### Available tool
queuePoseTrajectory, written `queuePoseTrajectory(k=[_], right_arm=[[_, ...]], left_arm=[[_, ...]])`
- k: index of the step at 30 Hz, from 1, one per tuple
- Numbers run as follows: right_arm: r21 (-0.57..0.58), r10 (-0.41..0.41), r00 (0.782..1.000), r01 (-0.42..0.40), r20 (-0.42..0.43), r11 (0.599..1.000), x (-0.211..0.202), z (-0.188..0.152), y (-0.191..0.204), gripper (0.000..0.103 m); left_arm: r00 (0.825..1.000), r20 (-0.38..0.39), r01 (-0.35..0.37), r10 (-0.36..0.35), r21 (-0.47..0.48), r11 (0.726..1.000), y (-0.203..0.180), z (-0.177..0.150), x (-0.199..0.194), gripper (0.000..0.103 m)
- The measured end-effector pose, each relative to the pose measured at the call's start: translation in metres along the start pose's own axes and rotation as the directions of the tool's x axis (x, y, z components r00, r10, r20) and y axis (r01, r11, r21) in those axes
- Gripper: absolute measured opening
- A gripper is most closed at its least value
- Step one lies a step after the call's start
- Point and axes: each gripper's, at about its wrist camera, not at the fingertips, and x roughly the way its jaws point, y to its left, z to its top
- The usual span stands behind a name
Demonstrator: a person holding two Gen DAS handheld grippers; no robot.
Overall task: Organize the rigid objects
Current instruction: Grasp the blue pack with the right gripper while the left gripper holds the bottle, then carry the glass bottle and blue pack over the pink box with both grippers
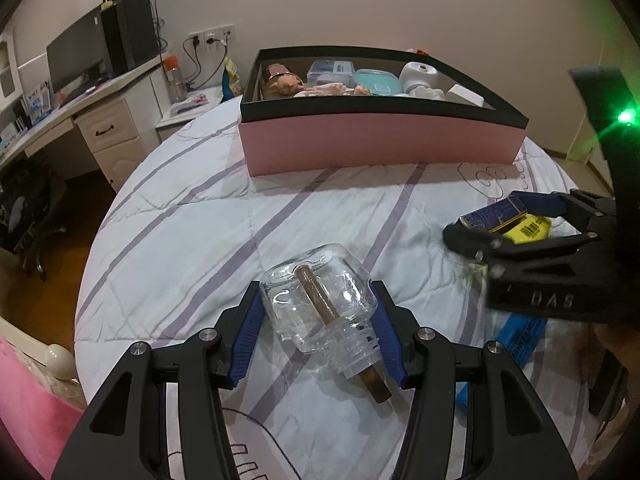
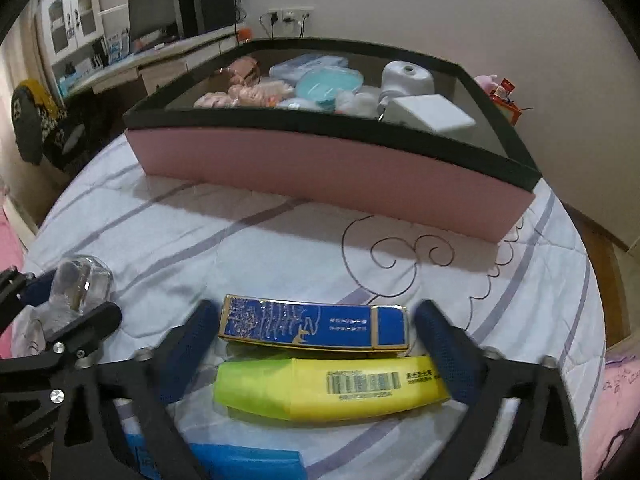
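A clear glass jar (image 1: 340, 280) lies on its side on the quilt, with a brown stick (image 1: 378, 390) poking out of its mouth. My left gripper (image 1: 318, 322) is shut on the jar, a blue pad against each side. To the right, a blue and gold flat box (image 2: 312, 324) and a yellow packet with a barcode (image 2: 320, 388) lie side by side. My right gripper (image 2: 316, 340) straddles both lengthwise, its fingers standing just off the ends of the blue box. In the right wrist view the jar (image 2: 80, 284) shows at the far left.
A pink box with a black rim (image 1: 380, 144) stands at the far side of the bed, holding dolls, a teal lidded container and white items. A blue packet (image 2: 240, 460) lies near the front edge. A desk with a monitor (image 1: 76, 60) is off to the left.
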Motion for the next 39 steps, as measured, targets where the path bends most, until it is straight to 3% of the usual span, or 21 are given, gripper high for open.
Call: queuePoseTrajectory(k=[14, 24, 30, 39], right_arm=[[0.004, 0.029, 0.997, -0.03, 0.076, 1.0, -0.023, -0.004, -0.004, 0.084], [0.049, 0.008, 0.972, -0.02, 0.235, 0.999, -0.078, -0.001, -0.017, 0.084], [0.065, -0.008, 0.938, -0.015, 0.346, 0.998, -0.112, 0.003, -0.021, 0.084], [0.076, -0.058, 0.857, 0.022, 0.512, 0.997, -0.157, 0.002, -0.019, 0.084]], left_arm=[[1.0, 0.028, 0.012, -0.012, -0.016, 1.0, -0.002, 0.006, -0.01, 0.053], [0.988, 0.152, 0.008, -0.008, 0.002, 1.0, -0.014, 0.033, -0.051, 0.052], [0.952, 0.306, 0.013, -0.014, 0.005, 1.0, -0.023, 0.047, -0.084, 0.052], [0.845, 0.535, -0.039, 0.012, 0.038, 0.999, -0.039, 0.054, -0.133, 0.052]])
